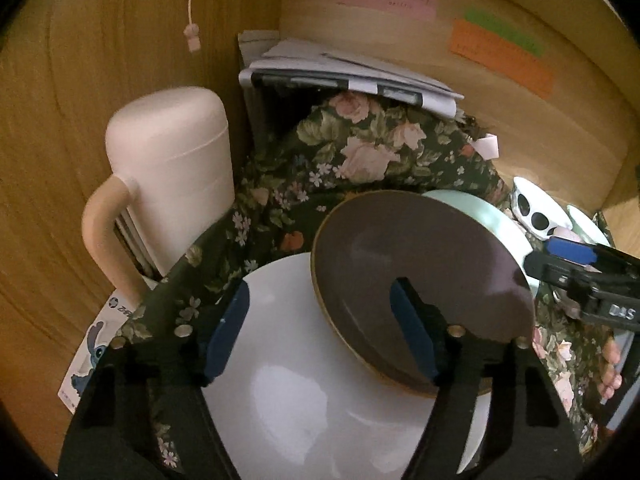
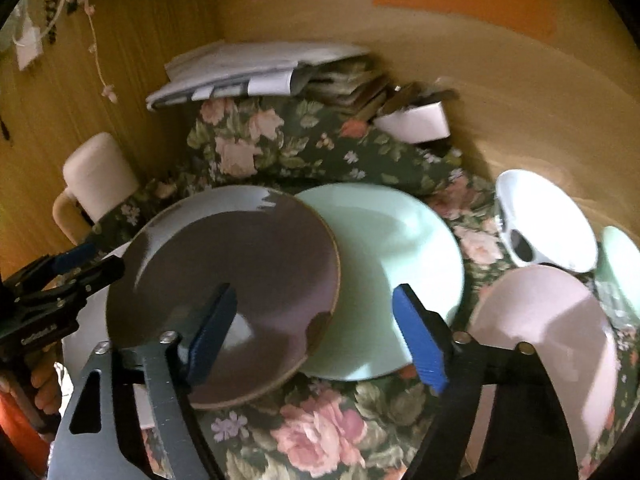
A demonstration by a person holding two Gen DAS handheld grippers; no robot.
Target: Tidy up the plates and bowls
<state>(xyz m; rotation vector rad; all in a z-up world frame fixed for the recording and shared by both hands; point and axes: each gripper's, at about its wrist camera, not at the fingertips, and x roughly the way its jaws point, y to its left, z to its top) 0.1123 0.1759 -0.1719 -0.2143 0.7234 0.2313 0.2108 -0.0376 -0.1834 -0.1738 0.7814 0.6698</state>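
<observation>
Reading "DAS" on right gripper point(image 1: 576, 268), left gripper point(image 1: 320, 336) agape over white plate point(image 1: 288, 392) (both empty).

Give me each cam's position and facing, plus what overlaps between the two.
Left wrist: on the left gripper, looking down over the white plate and brown plate; own fingers, the right gripper and a hand's fingers show.
Right wrist: on the right gripper, looking down over the brown plate and green plate; own fingers and the left gripper show.
Shared: brown plate, green plate, floral cloth.
</observation>
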